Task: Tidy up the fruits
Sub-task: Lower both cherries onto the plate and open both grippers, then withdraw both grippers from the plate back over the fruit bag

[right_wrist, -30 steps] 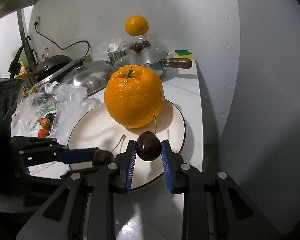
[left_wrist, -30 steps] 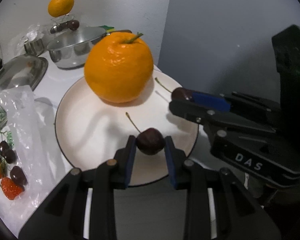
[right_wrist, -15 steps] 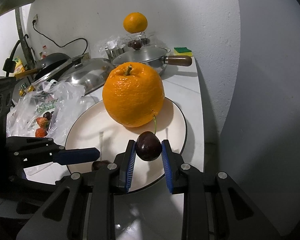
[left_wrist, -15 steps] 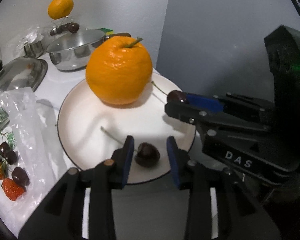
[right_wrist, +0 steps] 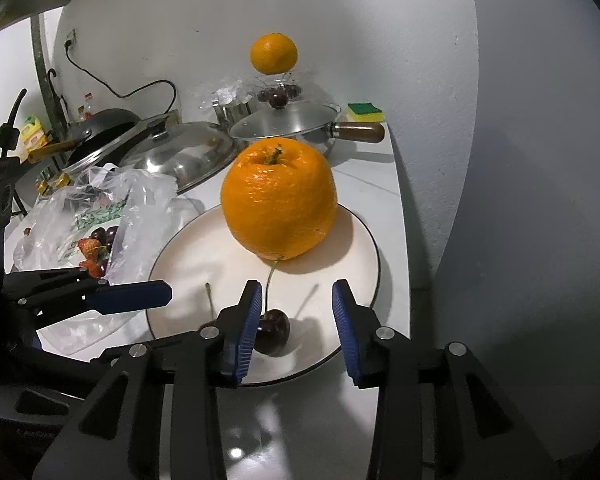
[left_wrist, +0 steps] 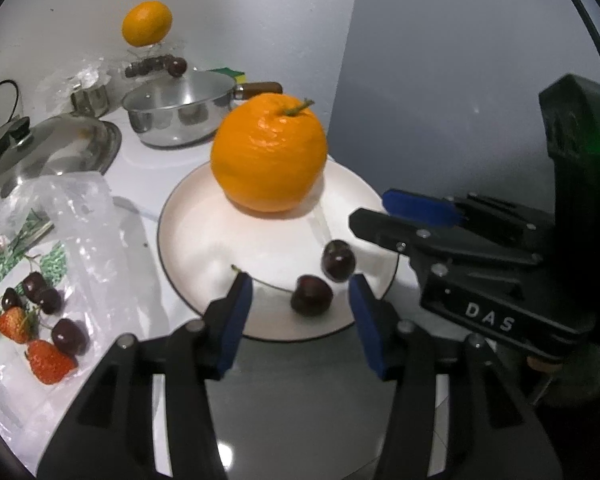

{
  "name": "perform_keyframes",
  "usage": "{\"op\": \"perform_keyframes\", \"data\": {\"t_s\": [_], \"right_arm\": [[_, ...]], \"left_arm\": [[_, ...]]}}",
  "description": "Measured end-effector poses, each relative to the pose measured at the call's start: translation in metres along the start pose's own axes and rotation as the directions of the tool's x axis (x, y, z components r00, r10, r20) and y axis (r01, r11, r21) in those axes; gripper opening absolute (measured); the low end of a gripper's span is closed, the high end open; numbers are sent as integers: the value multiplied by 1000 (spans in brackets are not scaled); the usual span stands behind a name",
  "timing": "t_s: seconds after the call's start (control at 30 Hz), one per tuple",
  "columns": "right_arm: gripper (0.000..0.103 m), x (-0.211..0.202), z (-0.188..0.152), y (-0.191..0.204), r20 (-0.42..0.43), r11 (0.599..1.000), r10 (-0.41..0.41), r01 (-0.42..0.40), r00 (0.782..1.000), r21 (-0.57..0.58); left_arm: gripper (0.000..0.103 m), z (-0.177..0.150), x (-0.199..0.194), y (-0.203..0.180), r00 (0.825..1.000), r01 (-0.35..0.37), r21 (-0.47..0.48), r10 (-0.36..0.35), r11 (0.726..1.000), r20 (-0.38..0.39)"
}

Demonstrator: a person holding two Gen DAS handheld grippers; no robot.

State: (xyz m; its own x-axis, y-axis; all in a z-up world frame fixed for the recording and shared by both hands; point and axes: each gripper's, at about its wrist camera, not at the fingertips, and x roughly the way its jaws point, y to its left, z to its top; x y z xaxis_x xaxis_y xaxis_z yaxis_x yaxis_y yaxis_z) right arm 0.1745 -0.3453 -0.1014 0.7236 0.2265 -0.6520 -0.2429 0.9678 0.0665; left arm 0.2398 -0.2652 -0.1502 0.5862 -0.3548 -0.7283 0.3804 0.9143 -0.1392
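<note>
The orange (left_wrist: 269,154) sits on the far half of the white plate (left_wrist: 204,240), stem up. Left of the plate lies a clear plastic bag (left_wrist: 60,264) with strawberries (left_wrist: 48,362) and cherries inside. The left gripper (left_wrist: 298,312) is spread wide over the near rim, holding nothing. The right gripper (right_wrist: 296,320) is also spread wide. Two dark cherries (left_wrist: 312,295) lie side by side on the plate, near its front edge; one (right_wrist: 272,332) rests against the right gripper's left pad.
</note>
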Motion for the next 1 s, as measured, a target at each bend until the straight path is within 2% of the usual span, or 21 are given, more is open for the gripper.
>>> {"op": "perform_keyframes", "data": {"t_s": [0.67, 0.73, 0.8, 1.0], "right_arm": [[39, -16, 4, 40, 21, 999, 2, -1, 1000, -45], [39, -16, 4, 45, 22, 999, 3, -2, 1000, -50], [39, -17, 4, 50, 22, 999, 3, -2, 1000, -54], [39, -16, 7, 64, 25, 998, 13, -11, 1000, -65]], "left_arm": [[52, -16, -46, 31, 995, -72, -52, 75, 996, 62], [56, -18, -52, 35, 994, -72, -62, 77, 995, 74], [66, -19, -57, 40, 993, -71, -76, 77, 995, 85], [67, -23, -70, 54, 990, -88, -99, 98, 991, 98]]}}
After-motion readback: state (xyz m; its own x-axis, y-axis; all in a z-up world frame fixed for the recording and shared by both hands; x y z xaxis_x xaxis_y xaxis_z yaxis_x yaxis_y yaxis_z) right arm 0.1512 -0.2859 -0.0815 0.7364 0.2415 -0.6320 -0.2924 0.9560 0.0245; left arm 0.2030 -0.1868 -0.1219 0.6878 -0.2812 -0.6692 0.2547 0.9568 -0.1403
